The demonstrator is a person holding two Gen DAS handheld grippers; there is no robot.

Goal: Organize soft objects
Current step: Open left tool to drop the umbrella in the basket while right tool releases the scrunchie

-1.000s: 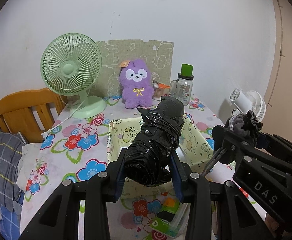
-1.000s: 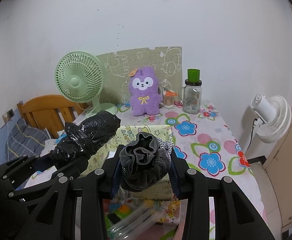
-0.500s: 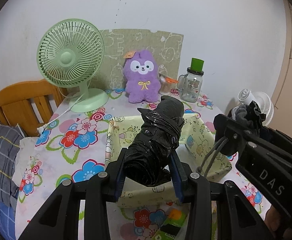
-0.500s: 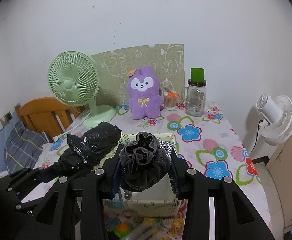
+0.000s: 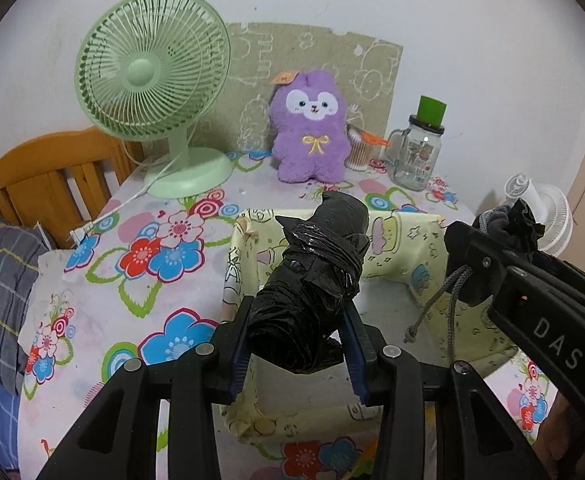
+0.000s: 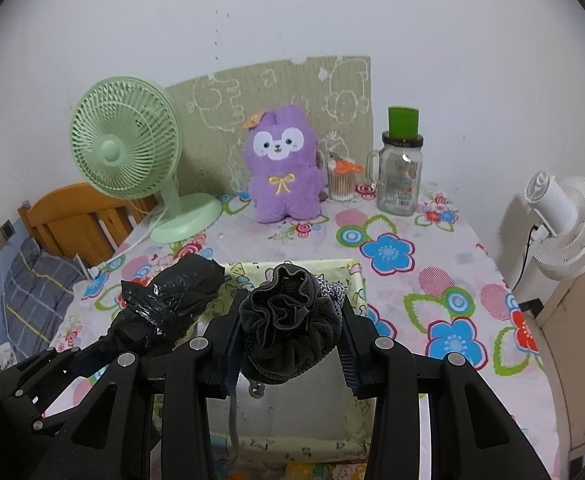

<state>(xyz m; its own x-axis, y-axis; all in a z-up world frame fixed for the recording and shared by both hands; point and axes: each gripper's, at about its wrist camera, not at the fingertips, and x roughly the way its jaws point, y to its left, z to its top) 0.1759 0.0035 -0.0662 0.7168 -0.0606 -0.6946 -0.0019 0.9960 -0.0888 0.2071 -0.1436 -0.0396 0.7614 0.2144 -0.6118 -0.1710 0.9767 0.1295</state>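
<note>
My left gripper (image 5: pixel 297 342) is shut on a black plastic-wrapped bundle (image 5: pixel 312 280), which sticks out forward over the pale yellow fabric storage box (image 5: pixel 392 240). My right gripper (image 6: pixel 290 338) is shut on a dark grey drawstring pouch (image 6: pixel 288 320) whose cord (image 6: pixel 234 412) hangs down into the same storage box (image 6: pixel 356 280). In the left wrist view the right gripper (image 5: pixel 488 240) with the pouch (image 5: pixel 508 224) is at the right, above the box's right wall. In the right wrist view the bundle (image 6: pixel 172 300) is at the left. A purple plush toy (image 5: pixel 310 140) sits upright at the table's back.
On the flowered tablecloth (image 5: pixel 152 248) stand a green desk fan (image 5: pixel 152 80) at back left, a glass mug jar with green lid (image 5: pixel 418 148) and a cotton swab cup (image 5: pixel 358 152) at back right. A wooden bed frame (image 5: pixel 44 184) lies left, a white fan (image 6: pixel 564 220) right.
Both grippers have moved forward and down toward the table with their loads. The fabric box now lies directly under both held objects, and the fan and plush look closer.
</note>
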